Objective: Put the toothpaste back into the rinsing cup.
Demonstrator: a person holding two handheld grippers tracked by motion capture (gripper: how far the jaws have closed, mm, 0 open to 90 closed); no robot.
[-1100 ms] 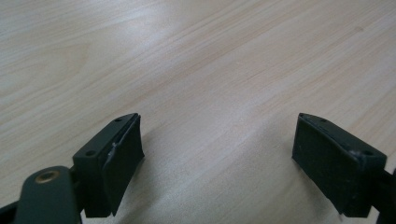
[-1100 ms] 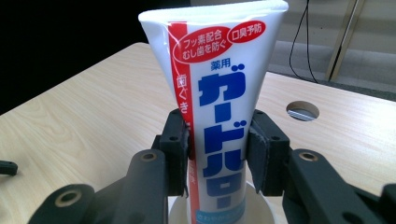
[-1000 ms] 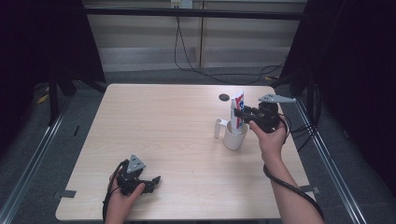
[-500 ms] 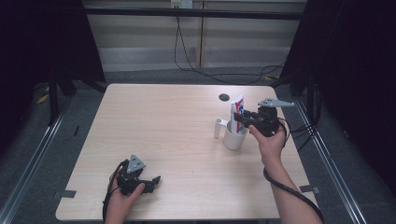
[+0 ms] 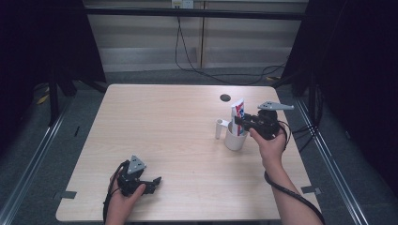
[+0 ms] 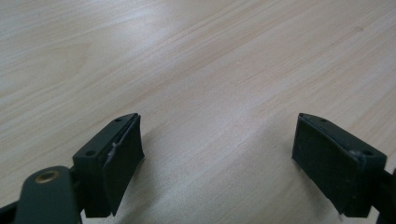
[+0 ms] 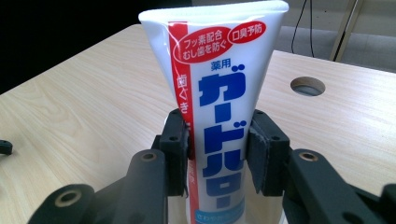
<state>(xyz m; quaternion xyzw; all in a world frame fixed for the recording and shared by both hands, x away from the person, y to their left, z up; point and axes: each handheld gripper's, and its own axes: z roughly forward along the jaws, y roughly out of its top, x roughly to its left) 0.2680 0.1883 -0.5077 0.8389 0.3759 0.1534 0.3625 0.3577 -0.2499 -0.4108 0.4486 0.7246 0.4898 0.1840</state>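
two black jaws of the right gripper (image 7: 218, 154) clamped flat against both sides of a toothpaste tube (image 7: 219, 93), smooth glossy white plastic, wide and flattened at the crimped top end, narrowing downward, printed with bold blue characters, a red stripe and red ovals. held upright, lower end down inside a white mug (image 5: 234, 139), round and plain-walled, standing on the right half of the desk (image 5: 164, 126). seen from the high view: same tube (image 5: 238, 114) rising out of the mug, right gripper (image 5: 245, 123) gripping it just above the rim, grey three-cornered plate on top, cable trailing along the forearm. just left of the mug and close beside it, a small white upright cylinder (image 5: 218, 128). pale wood-grain laminate desk top, matte, rectangular with rounded corners, a round dark cable hole (image 5: 225, 98) near the far edge.

near the front left corner, left gripper (image 5: 152, 182) resting low on the desk, held in a hand. in its own view, left gripper (image 6: 217, 163) spread wide, blocky matte black pads well apart, bare grain between them, nothing gripped.
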